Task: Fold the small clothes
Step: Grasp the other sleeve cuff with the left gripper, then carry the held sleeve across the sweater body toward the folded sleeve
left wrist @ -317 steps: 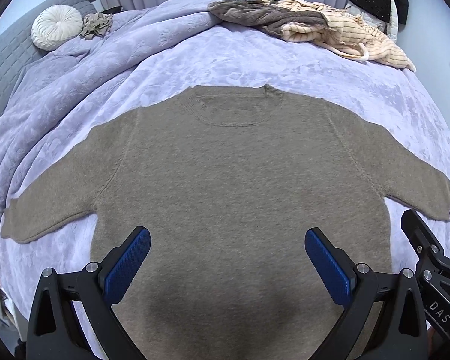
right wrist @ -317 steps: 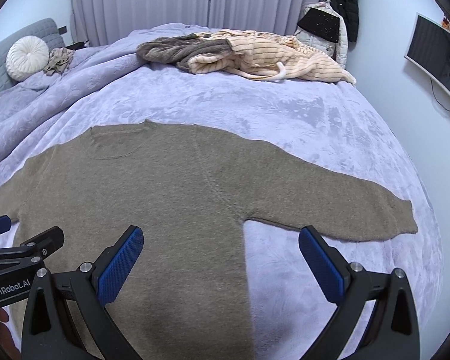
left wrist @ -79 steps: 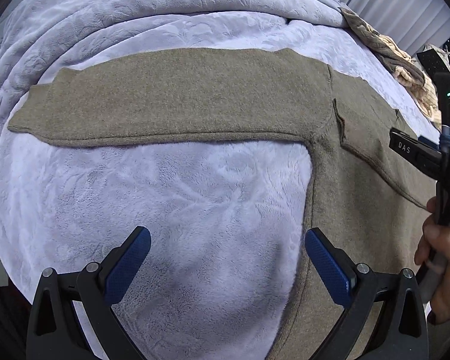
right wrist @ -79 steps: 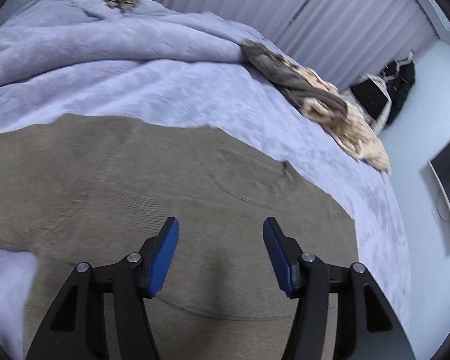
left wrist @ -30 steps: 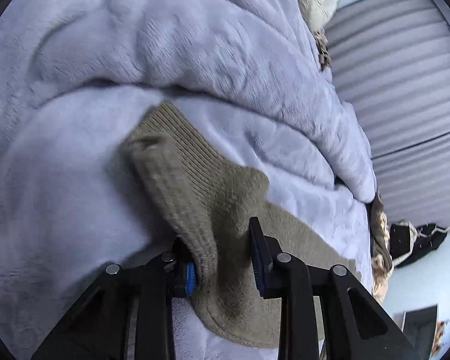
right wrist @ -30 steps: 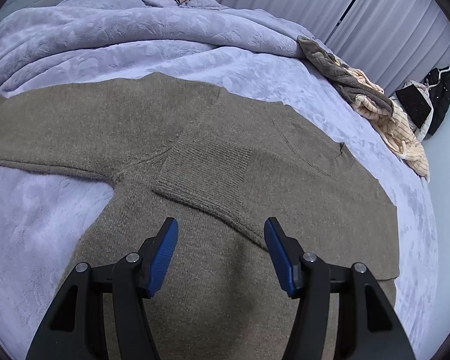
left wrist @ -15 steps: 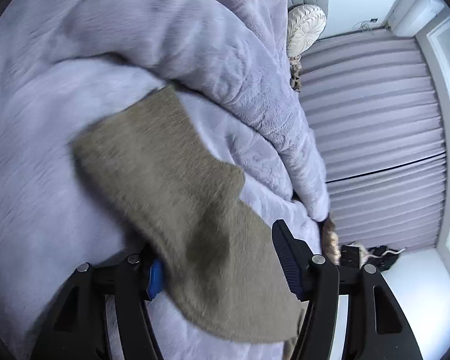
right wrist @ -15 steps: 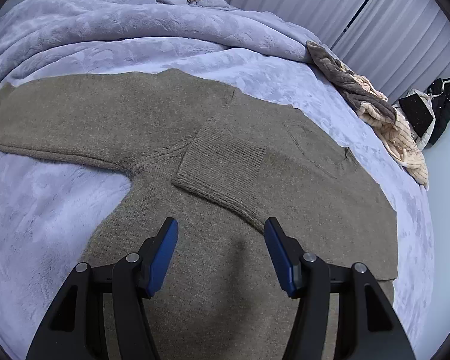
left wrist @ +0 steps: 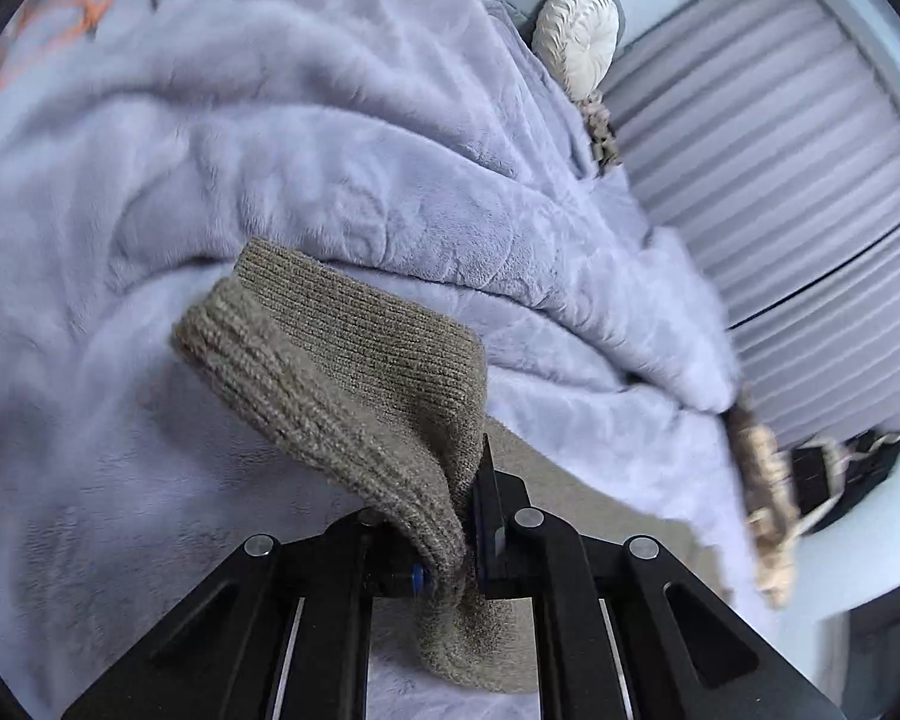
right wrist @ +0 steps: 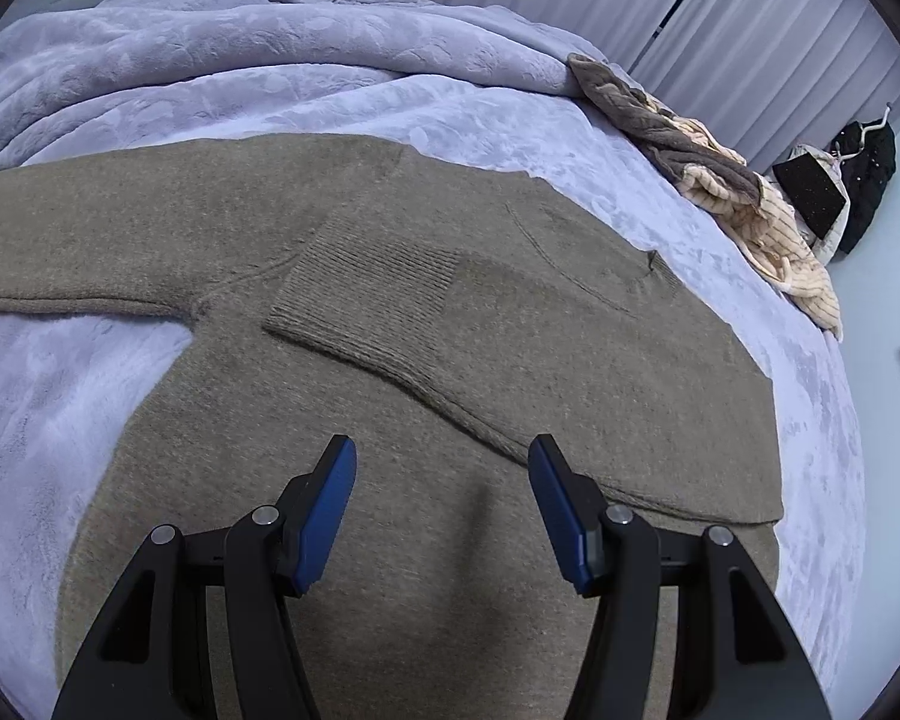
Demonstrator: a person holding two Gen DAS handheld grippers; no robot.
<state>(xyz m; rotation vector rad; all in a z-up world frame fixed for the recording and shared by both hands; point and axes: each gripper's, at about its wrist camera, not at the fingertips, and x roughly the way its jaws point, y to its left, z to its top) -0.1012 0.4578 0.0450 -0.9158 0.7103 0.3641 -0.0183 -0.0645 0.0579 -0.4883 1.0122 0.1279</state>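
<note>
The left gripper (left wrist: pixel 459 531) pinches the sweater's ribbed cuff (left wrist: pixel 354 354) above the lavender blanket (left wrist: pixel 282 138), apparently to fold that sleeve inward, while the right gripper (right wrist: pixel 441 513) hovers spread over the sweater (right wrist: pixel 390 540), its other sleeve (right wrist: pixel 426 312) already folded across.

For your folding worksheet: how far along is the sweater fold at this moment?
Done: one sleeve already lies folded across the sweater. In hand: the left hand-held gripper is shut on the other sleeve's cuff, lifted off the blanket. Left: lay it across, then fold the body. The right hand-held gripper hovers open.
</note>
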